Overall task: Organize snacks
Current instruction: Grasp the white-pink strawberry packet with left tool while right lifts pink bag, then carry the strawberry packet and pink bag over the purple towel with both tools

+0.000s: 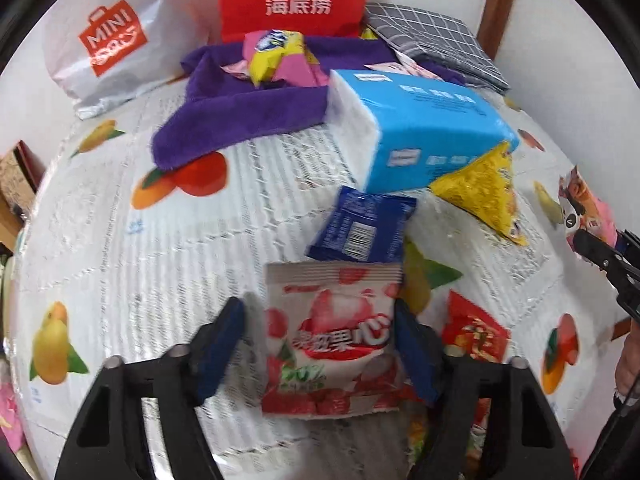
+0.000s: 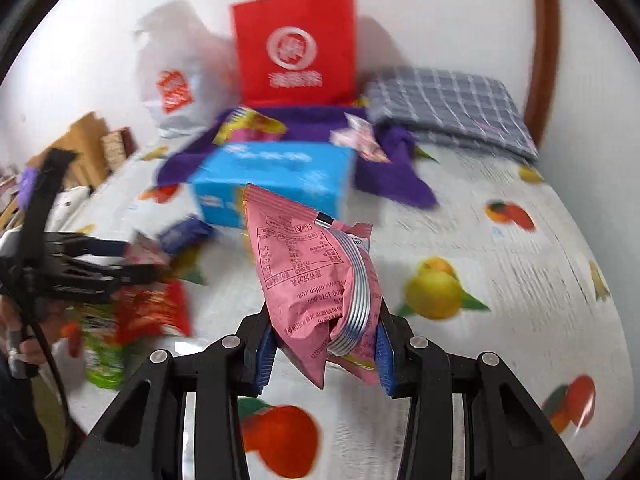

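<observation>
Left wrist view shows the left gripper [image 1: 320, 344], fingers apart, straddling a red-and-white lychee candy packet [image 1: 334, 344] on the fruit-print tablecloth [image 1: 120, 240]. Only the right wrist view shows the right gripper [image 2: 325, 354] clamping a crumpled pink snack bag [image 2: 316, 276].

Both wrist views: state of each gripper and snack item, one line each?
left gripper: open, fingers either side of the strawberry packet
strawberry packet: flat on the table, not gripped
right gripper: shut on pink packet
pink packet: held up off the table
tissue pack: lying tilted
purple cloth: spread, rumpled
</observation>
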A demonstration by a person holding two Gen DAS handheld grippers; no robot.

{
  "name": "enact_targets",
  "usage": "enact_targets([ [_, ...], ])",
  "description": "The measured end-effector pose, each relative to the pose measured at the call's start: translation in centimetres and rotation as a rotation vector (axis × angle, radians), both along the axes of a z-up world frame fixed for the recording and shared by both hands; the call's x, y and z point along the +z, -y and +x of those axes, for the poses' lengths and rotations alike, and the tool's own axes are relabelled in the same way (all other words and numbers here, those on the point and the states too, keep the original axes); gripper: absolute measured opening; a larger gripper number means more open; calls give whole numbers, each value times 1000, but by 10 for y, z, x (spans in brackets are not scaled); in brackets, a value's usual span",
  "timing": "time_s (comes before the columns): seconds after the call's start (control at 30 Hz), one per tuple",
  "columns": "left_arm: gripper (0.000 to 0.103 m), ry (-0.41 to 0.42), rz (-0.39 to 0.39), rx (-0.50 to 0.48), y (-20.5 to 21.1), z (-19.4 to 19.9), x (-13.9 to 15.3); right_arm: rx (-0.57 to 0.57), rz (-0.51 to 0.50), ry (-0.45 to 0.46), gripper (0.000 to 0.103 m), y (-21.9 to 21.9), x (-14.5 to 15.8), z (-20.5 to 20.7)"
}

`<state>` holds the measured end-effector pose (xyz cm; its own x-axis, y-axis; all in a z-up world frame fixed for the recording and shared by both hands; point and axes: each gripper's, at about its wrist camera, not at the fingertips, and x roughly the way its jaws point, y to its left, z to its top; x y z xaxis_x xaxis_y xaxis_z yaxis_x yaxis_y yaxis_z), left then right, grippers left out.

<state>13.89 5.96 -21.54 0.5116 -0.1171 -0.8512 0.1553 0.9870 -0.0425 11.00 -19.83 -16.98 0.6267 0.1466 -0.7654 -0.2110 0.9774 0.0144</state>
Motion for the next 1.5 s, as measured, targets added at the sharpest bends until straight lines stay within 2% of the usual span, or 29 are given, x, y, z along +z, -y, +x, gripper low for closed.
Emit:
enact_targets([
  [0.03,55,5,8,15,-4,2,1,-22,-11,-7,41,5,-6,4],
  [0.2,55,35,22,81,-27,9,0,-54,-15,-24,42,19,-24,16],
  [0.43,58,137,40,143,-41,6,-4,-69,0,-6,42,23,-34,36],
  [0.57,58,138,31,150,-43,7,-4,-71,29,-52,45,25,-38,47],
  [0.97,58,136,27,155,-42,7,-4,-71,70,-61,45,29,-39,49],
  [1.5,58,134,26,154,-42,7,-4,-66,59,-60,47,27,-39,49],
])
